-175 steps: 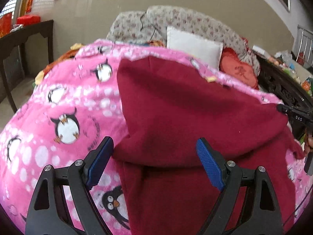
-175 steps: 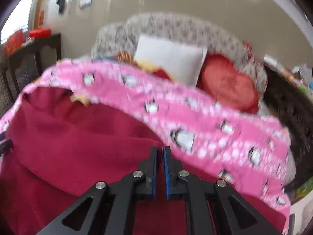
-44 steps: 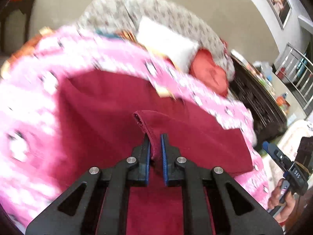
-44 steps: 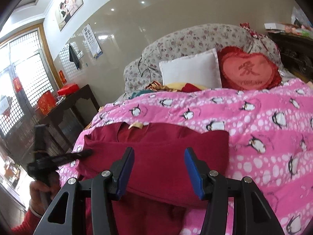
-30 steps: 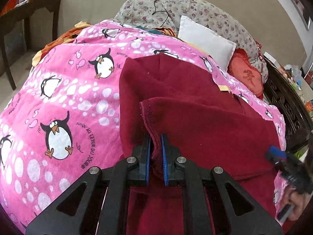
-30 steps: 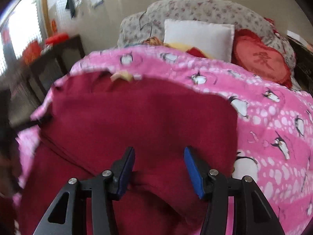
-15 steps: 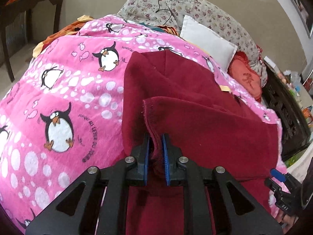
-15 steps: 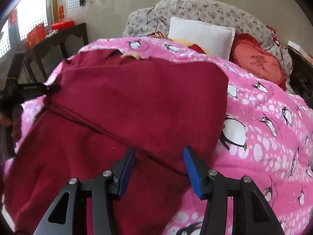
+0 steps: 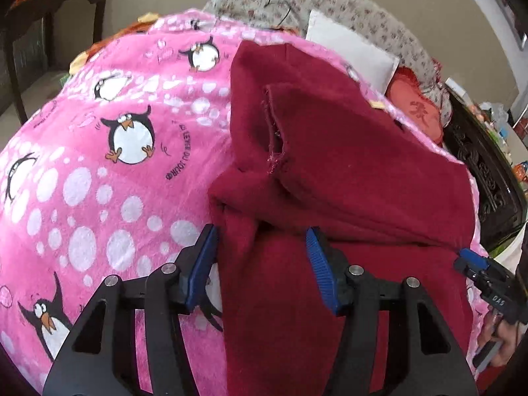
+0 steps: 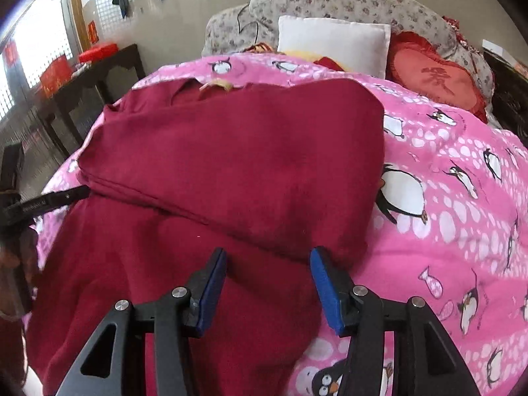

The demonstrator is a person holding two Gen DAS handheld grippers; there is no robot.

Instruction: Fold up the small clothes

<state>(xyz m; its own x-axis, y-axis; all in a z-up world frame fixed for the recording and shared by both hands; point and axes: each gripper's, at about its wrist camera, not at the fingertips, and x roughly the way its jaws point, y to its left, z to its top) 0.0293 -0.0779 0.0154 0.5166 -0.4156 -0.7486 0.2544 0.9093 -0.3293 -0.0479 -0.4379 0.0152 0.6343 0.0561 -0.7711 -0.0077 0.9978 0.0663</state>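
Note:
A dark red garment [image 9: 346,178] lies on a pink penguin-print blanket [image 9: 99,151], with its sleeves folded across the body. My left gripper [image 9: 260,260] is open, its jaws standing either side of the garment's left edge, just below a sleeve cuff [image 9: 274,132]. My right gripper [image 10: 267,283] is open over the garment [image 10: 237,165] near its right edge, below the folded band. The right gripper also shows in the left wrist view [image 9: 478,274], and the left gripper shows at the left of the right wrist view [image 10: 43,203].
A white pillow [image 10: 333,43], a red heart cushion [image 10: 435,79] and a floral quilt [image 10: 330,3] lie at the bed's head. A dark wooden table [image 10: 99,76] stands to the left. Dark carved furniture [image 9: 485,171] stands to the right.
My left gripper has opened and let go of the sleeve cuff, which now lies on the garment. My right gripper stays open and sits a little lower over the cloth.

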